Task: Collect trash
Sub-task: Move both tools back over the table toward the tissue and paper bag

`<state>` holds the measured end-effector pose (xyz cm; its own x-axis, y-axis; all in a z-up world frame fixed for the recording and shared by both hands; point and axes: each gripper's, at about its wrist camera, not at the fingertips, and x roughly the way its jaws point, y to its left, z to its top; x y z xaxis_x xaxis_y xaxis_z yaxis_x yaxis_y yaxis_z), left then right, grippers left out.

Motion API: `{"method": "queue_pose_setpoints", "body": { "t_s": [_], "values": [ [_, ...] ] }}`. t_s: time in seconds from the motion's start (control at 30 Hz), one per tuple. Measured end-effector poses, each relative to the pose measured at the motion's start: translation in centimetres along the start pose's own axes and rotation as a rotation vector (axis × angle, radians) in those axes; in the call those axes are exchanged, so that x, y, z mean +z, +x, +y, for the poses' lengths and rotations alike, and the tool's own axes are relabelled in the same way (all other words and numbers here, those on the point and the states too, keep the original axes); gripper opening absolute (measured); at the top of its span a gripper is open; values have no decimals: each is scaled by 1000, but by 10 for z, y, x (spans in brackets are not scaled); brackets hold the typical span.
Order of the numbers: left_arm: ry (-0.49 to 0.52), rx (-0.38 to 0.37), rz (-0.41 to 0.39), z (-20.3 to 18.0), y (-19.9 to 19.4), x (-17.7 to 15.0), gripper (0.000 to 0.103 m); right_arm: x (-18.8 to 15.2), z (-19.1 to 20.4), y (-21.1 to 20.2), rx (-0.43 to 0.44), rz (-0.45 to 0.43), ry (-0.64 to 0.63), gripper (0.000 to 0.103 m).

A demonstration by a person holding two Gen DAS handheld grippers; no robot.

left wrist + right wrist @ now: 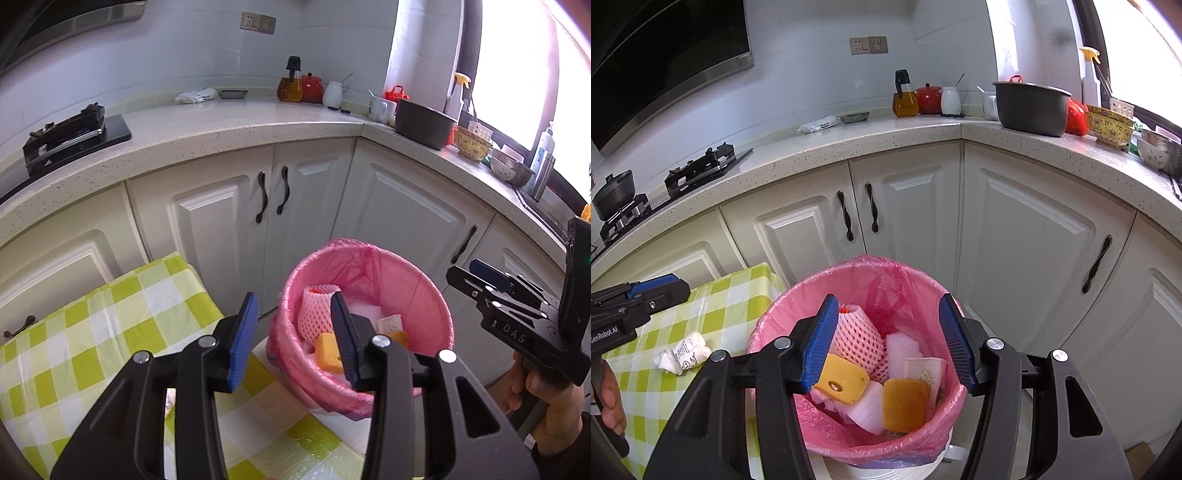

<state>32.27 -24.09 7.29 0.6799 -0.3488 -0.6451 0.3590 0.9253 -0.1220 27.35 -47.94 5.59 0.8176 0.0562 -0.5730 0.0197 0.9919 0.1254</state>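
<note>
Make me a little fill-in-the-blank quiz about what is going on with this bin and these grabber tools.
1. The bin is lined with a ____ bag.
2. The crumpled wrapper lies on the ____ tablecloth.
3. The right gripper hovers over the bin with its jaws ____.
4. The foam net lies ____ the bin.

Answers: pink; checked; open; inside

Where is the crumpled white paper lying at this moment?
In the right wrist view, the crumpled white paper lies on the green checked tablecloth, left of the pink-lined bin and just below the left gripper.
</note>
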Motion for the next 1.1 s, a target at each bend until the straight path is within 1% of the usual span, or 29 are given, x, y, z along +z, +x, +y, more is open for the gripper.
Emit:
{"method": "queue_pose_setpoints", "body": {
  "t_s": [0.13,0.2,0.23,0.27,0.5,0.53,0.57,0.63,0.83,0.93,1.1],
  "values": [
    [-30,23,-19,23,-17,-3,42,0,6,-6,9,-8,-4,58],
    [-40,34,-26,34,-24,-4,44,-1,9,-8,13,-14,-6,61],
    [-46,40,-29,39,-27,-5,48,-1,12,-9,15,-17,-9,63],
    [-57,47,-33,47,-32,-7,50,-1,13,-10,18,-18,-12,63],
    [-122,95,-29,95,-47,-24,50,-3,37,-15,38,-24,-51,64],
    [-130,103,-28,101,-49,-27,50,-4,41,-15,41,-23,-57,65],
    [-137,109,-28,106,-50,-29,50,-5,44,-15,45,-23,-62,69],
    [-149,118,-26,115,-53,-34,50,-7,51,-16,61,-26,-70,71],
    [-190,149,-10,145,-57,-52,50,-11,71,-11,82,-6,-96,72],
    [-211,160,-1,157,-57,-62,54,-13,83,-10,106,4,-105,72],
    [-238,172,24,175,-55,-78,54,-16,103,-6,132,22,-130,73]
  ]
}}
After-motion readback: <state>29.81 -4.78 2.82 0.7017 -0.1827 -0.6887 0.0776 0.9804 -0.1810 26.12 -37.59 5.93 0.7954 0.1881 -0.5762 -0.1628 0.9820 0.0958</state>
